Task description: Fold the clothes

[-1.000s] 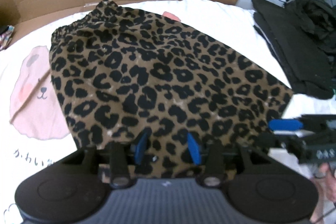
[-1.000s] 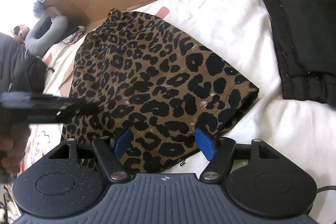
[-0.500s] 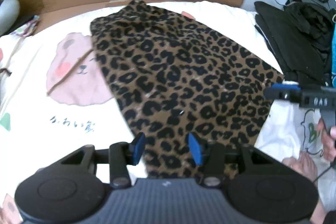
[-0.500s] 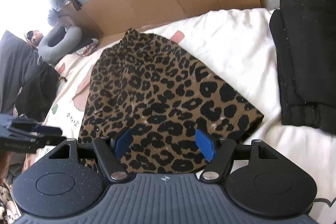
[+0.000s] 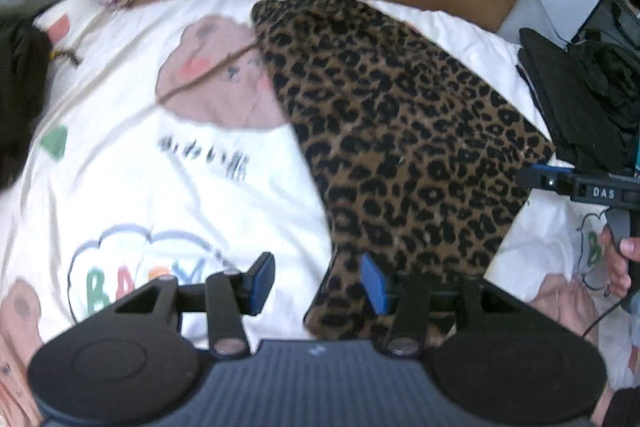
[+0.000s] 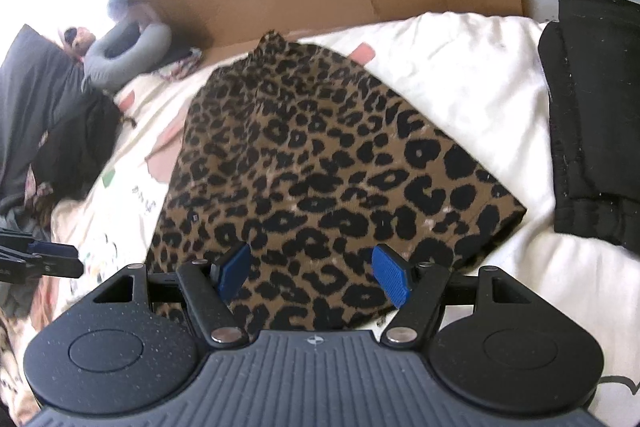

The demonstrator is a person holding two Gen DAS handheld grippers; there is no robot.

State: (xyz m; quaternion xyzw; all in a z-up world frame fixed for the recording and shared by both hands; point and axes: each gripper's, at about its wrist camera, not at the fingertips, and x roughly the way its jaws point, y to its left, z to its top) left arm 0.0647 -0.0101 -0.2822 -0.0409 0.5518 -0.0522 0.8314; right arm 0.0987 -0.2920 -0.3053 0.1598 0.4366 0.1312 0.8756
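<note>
White printed bedsheet (image 5: 132, 187): leopard garment (image 5: 400, 147) flat; left tool (image 5: 318, 281) apart at its near-left edge, right tool (image 6: 316, 277) apart above it.

Daylight fills both views. The top left of the right wrist view is washed out white. The left wrist view looks smeared and soft. Edges bend round and go dark.
</note>
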